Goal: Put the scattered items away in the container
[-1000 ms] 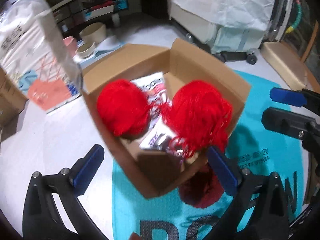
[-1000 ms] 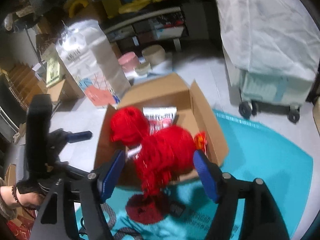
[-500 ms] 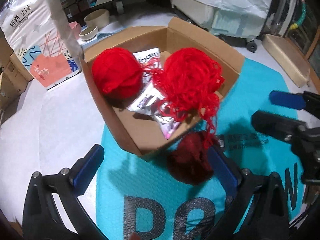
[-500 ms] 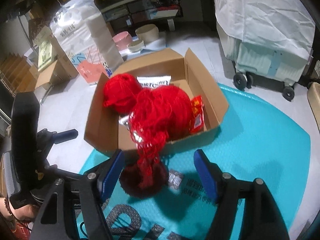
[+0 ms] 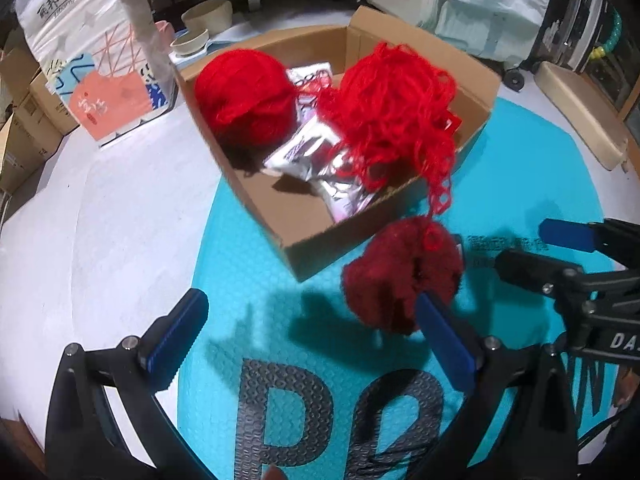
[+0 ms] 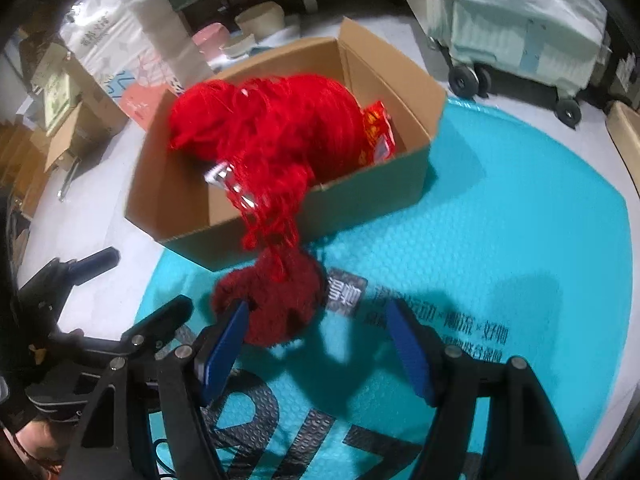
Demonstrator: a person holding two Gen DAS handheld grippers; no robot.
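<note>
1. Far left in the left wrist view: a large white printed pack [image 5: 92,48] stands on the white floor [image 5: 100,220], with brown cartons [image 5: 24,120] beside it and pale bowls [image 5: 200,28] behind.
2. Left gripper [image 5: 308,336]: the fingers [image 5: 176,336] stand wide apart, released, with nothing between them; they point down at the teal mat [image 5: 520,200].
3. Cardboard box [image 5: 360,236]: open-topped, resting partly on the mat and partly on the floor. Inside lie a tight red yarn ball [image 5: 244,96], silver snack packets [image 5: 308,152] and a loose red yarn bundle [image 5: 396,112].
4. Strands of the loose bundle hang over the box's near wall and reach the dark red yarn ball [image 5: 400,276].
5. The dark red yarn ball lies outside the box, on the mat, just beside the near wall.
6. Right gripper [image 6: 320,340]: the fingers [image 6: 408,352] are spread and released; the dark red ball sits at the tip of the left finger, not clamped.
7. Far right: a covered wheeled cart [image 6: 520,40] stands on the floor.
</note>
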